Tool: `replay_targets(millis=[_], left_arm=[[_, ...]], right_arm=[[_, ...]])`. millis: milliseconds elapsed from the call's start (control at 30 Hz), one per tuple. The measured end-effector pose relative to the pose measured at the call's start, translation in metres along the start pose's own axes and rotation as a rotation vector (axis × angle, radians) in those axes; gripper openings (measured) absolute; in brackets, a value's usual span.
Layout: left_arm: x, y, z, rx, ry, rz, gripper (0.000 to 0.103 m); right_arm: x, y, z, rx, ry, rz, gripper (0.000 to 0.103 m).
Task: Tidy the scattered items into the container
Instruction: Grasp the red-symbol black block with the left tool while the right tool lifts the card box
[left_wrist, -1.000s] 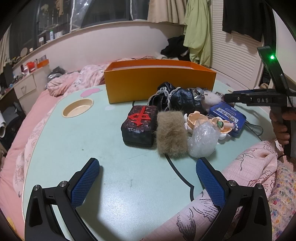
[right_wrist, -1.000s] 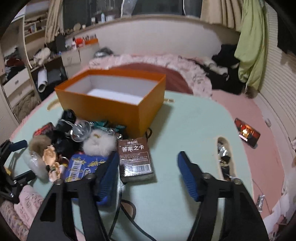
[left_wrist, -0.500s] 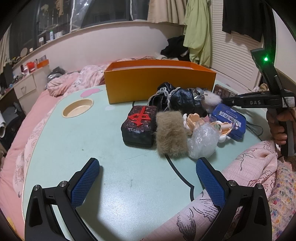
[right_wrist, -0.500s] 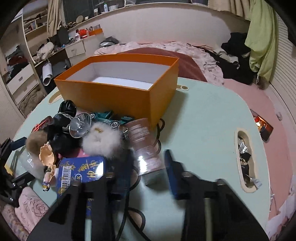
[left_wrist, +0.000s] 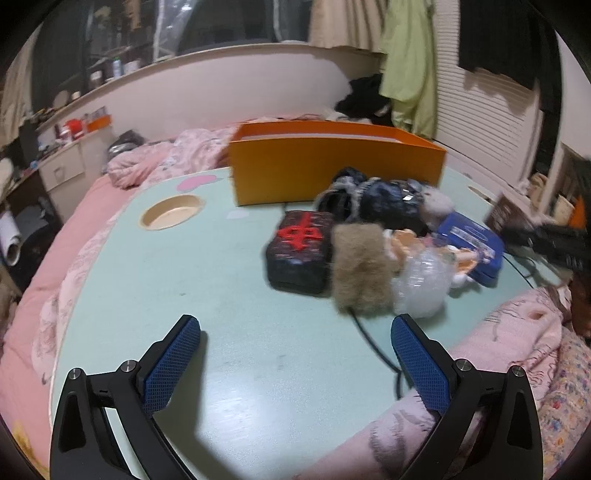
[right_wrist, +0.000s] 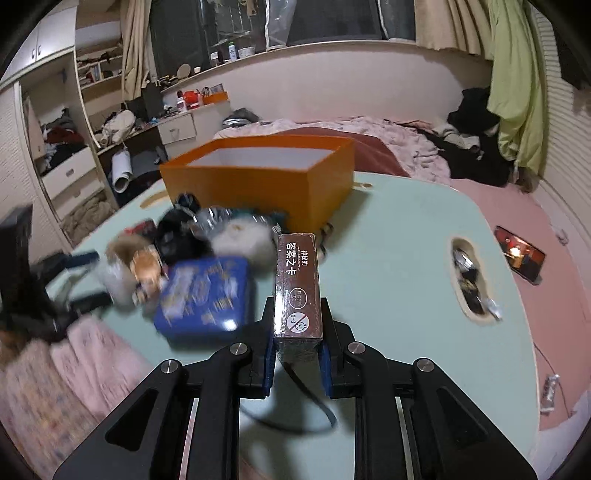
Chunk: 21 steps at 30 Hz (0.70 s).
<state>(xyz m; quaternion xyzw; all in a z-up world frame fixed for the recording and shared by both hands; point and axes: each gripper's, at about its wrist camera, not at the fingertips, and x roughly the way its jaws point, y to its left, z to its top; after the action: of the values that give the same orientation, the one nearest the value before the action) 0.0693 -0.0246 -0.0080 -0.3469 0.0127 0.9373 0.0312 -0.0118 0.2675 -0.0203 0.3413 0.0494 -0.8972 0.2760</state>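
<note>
Since half a second ago our right gripper (right_wrist: 297, 354) has closed on the brown card box (right_wrist: 298, 286) and lifted it clear of the table (right_wrist: 391, 258); before that the box lay flat between the parted fingers. Now the blue pads pinch its lower end on both sides and it stands on edge, its narrow printed face turned to the right wrist camera, at about 12 o'clock from the fingertips. Our left gripper (left_wrist: 295, 354) has not changed: its fingers stand spread wide above the pale green table (left_wrist: 177, 280), with nothing between them.

Nearest in the left wrist view, at roughly 1 o'clock, lies the scattered pile: the tan furry pouch (left_wrist: 360, 269) touching the black box with a red mark (left_wrist: 300, 254) on its left and a clear plastic wad (left_wrist: 423, 288) on its right. Just behind these sit a small doll figure (left_wrist: 402, 240) and the blue tin (left_wrist: 471, 245), then a dark bundle (left_wrist: 373, 199) and a white fluffy ball (left_wrist: 437, 203). A black cable (left_wrist: 373, 343) runs out from under the pile toward us.

Further off at 12 o'clock stands the orange container (left_wrist: 332, 173), open at the top, its white inside showing in the right wrist view. At 11 o'clock a round recess (left_wrist: 171, 214) is set in the tabletop. Beyond the table lies pink bedding (left_wrist: 155, 166).
</note>
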Motion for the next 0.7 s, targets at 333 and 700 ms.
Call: replay_targets(millis=[333, 700], left_arm=[[-0.008, 0.017, 0.048, -0.074, -0.070, -0.073, 0.087], [0.052, 0.005, 0.067, -0.050, 0.124, -0.119, 0.060]], right_arm=[[0.008, 0.006, -0.010, -0.010, -0.092, -0.038, 0.036], [0.007, 0.013, -0.016, -0.041, -0.131, -0.064, 0.059]])
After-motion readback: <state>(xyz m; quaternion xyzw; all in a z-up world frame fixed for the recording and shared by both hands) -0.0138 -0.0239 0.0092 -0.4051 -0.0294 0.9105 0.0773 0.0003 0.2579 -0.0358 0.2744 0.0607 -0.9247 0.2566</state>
